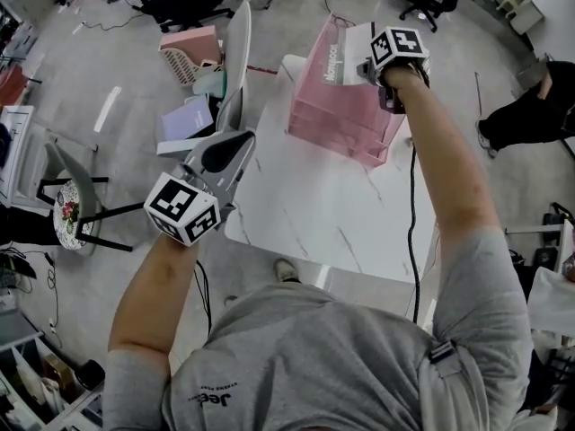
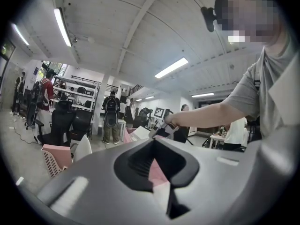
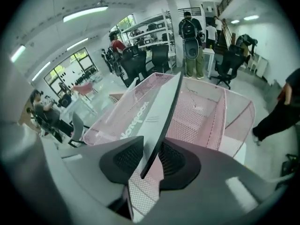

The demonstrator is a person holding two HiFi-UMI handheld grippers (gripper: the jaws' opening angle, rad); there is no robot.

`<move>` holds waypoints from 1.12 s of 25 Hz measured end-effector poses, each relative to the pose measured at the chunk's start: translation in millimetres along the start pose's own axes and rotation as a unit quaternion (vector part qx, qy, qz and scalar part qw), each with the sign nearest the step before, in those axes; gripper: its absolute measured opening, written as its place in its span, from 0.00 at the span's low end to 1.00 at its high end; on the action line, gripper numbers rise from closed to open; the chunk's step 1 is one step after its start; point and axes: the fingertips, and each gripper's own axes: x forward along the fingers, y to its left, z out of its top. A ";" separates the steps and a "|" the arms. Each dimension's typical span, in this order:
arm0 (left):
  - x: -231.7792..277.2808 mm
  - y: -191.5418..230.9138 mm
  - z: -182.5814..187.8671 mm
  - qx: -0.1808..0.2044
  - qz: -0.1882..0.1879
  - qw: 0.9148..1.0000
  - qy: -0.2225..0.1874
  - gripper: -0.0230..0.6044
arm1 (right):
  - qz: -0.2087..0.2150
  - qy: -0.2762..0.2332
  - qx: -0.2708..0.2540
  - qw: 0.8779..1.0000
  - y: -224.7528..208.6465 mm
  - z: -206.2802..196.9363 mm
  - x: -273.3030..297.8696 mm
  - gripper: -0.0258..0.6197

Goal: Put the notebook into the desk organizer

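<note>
The notebook (image 1: 340, 54) stands on edge with its lower part inside the top of the pink mesh desk organizer (image 1: 346, 119), at the far side of the white marble table (image 1: 314, 205). My right gripper (image 1: 362, 65) is at the notebook's upper edge. In the right gripper view the notebook (image 3: 161, 111) runs between the jaws of the right gripper (image 3: 152, 161) and leans on the left pad, with a narrow gap at the other; the organizer (image 3: 201, 111) lies below. My left gripper (image 1: 238, 142) hovers off the table's left edge, its jaws (image 2: 157, 163) slightly apart and empty.
A white chair (image 1: 235, 52) stands by the table's left corner. On the floor beyond it lie a pink basket (image 1: 189, 57) and a purple booklet (image 1: 184, 119). A round stool (image 1: 67, 214) is at the left. A person in black (image 1: 530, 115) stands to the right.
</note>
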 end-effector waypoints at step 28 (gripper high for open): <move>-68.7 2.4 21.8 0.006 0.046 0.999 -0.025 0.13 | 0.165 -0.205 -0.180 0.948 149.5 0.3 -131.6 0.45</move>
